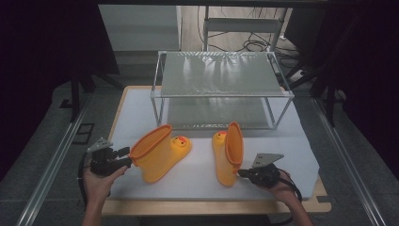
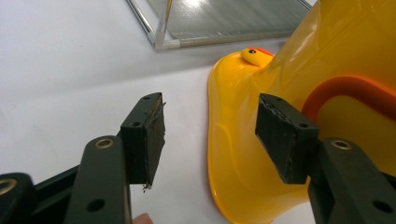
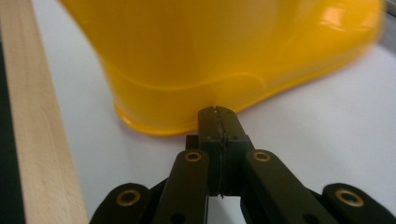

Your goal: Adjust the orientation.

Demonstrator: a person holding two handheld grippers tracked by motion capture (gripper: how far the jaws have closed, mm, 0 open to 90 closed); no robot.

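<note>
lying on their sides on the white counter [image 1: 282, 155], two yellow boots sit just before a wire shelf [image 1: 221, 89]. the left tool [image 1: 123, 157] gapes wide at the left boot [image 1: 160, 153]'s orange rim, gripping nothing. the right tool [image 1: 241, 173] is pinched together, empty, touching the right boot [image 1: 227, 155]'s sole. a good grip probably means straddling the rim squarely before squeezing.

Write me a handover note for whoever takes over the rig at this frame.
Left gripper: open, jaws straddling the orange-trimmed cuff of the left yellow rubber duck boot, not clamped.
Right gripper: jaws shut, tips at the sole edge of the right yellow rubber duck boot; nothing visibly between them.
Both boots lie on the white mat, before the clear two-tier shelf.
Done: nothing placed. Left: likely shelving both.
</note>
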